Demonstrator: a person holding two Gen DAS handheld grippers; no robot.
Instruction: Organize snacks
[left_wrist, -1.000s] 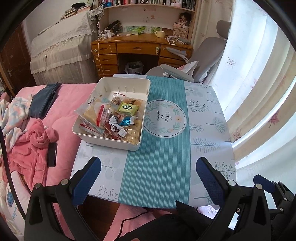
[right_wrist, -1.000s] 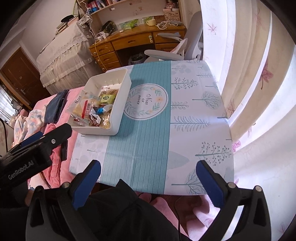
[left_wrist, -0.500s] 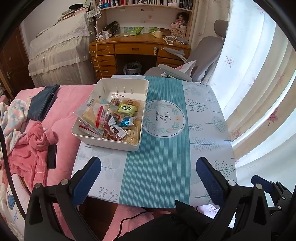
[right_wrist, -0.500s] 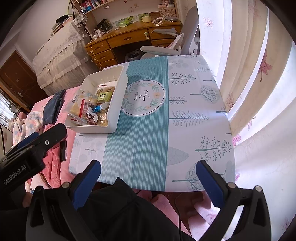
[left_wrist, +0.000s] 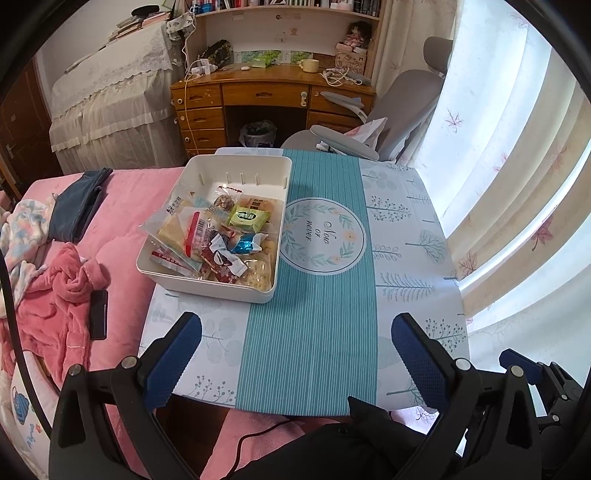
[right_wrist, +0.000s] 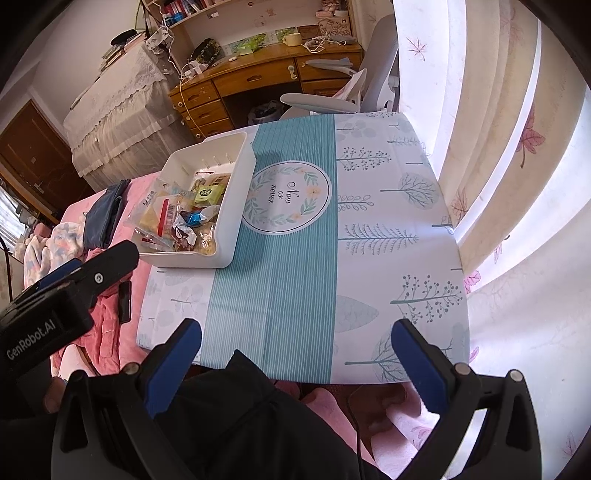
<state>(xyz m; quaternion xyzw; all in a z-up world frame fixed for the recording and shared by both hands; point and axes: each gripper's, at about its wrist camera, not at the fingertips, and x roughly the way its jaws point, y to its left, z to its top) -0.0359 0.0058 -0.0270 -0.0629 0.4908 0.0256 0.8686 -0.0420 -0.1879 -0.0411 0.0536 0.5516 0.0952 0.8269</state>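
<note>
A white plastic bin (left_wrist: 258, 162) sits at the left side of the small table, full of packaged snacks (left_wrist: 218, 236): a green packet, a blue-wrapped candy, clear bags and red wrappers. It also shows in the right wrist view (right_wrist: 236, 162). My left gripper (left_wrist: 295, 354) is open and empty, held above the table's near edge, below the bin. My right gripper (right_wrist: 295, 354) is open and empty, over the near edge further right. The left gripper's body (right_wrist: 55, 306) shows at the left of the right wrist view.
The table carries a teal and white cloth (left_wrist: 325, 314) with a round emblem. A pink bed with clothes and a black phone (left_wrist: 99, 314) lies left. A wooden desk (left_wrist: 266, 96) and grey chair (left_wrist: 399, 122) stand behind. Curtains (left_wrist: 517, 184) hang right.
Both grippers have drawn back and risen slightly, so the table and bin look a little smaller and farther. Both stay open and empty. Nothing on the table has moved.
</note>
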